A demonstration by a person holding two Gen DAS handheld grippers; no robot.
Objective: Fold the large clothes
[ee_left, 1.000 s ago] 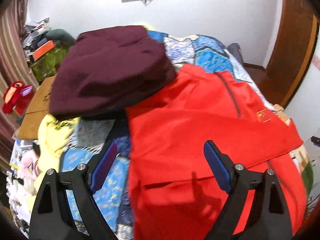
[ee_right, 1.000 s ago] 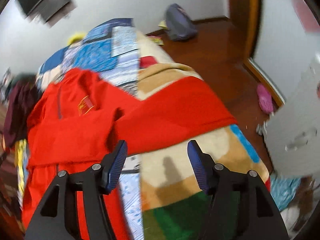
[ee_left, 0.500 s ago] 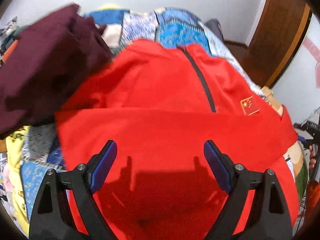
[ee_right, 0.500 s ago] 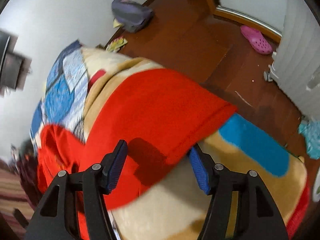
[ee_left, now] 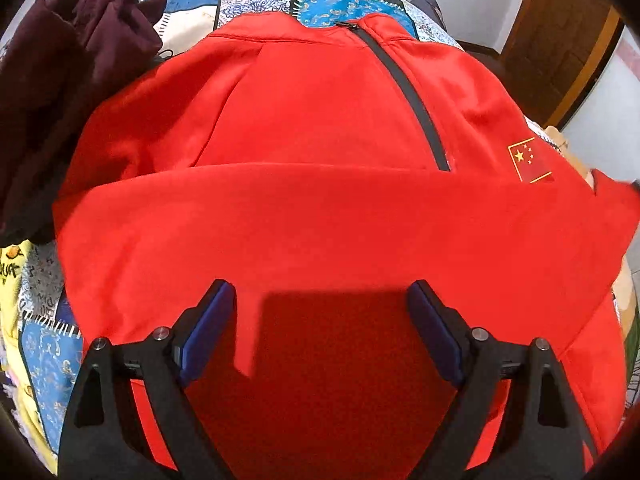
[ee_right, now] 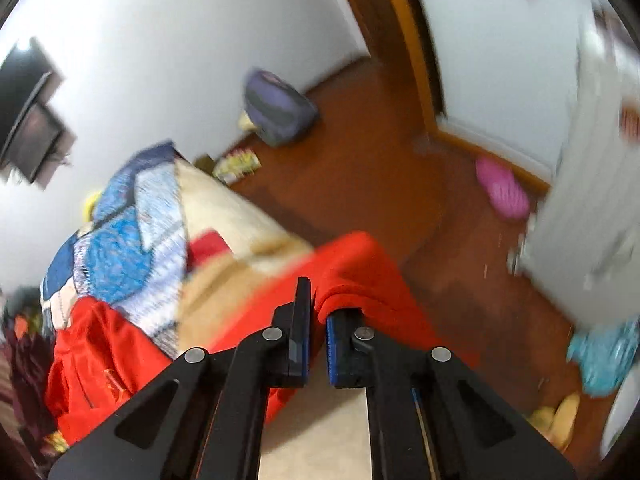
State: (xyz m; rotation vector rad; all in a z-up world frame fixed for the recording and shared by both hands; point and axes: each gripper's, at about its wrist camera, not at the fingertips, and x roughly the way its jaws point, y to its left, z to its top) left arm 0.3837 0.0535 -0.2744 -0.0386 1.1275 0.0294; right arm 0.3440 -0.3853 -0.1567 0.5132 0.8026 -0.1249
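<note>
The right gripper (ee_right: 318, 320) is pinched tight on a bunched fold of the red jacket (ee_left: 320, 216), at what looks like a sleeve end at the bed's edge, though that view is smeared by motion and I cannot be sure which part it is. The grip there makes sense for the task: a sleeve end is the handle you need to draw the sleeve over the body. The left gripper (ee_left: 320, 320) hovers just above the jacket with its jaws spread wide and nothing between them, probably placed to pin or smooth the cloth while the other side is pulled. The jacket lies front-up across the patterned quilt (ee_left: 348, 8) on the bed, one sleeve already laid straight across the chest as a broad band. Beyond that band are the dark zipper (ee_left: 416, 104) and a small flag patch (ee_left: 530, 160), then the collar. A maroon garment (ee_left: 60, 80) lies heaped at the far left, touching the jacket's shoulder.
</note>
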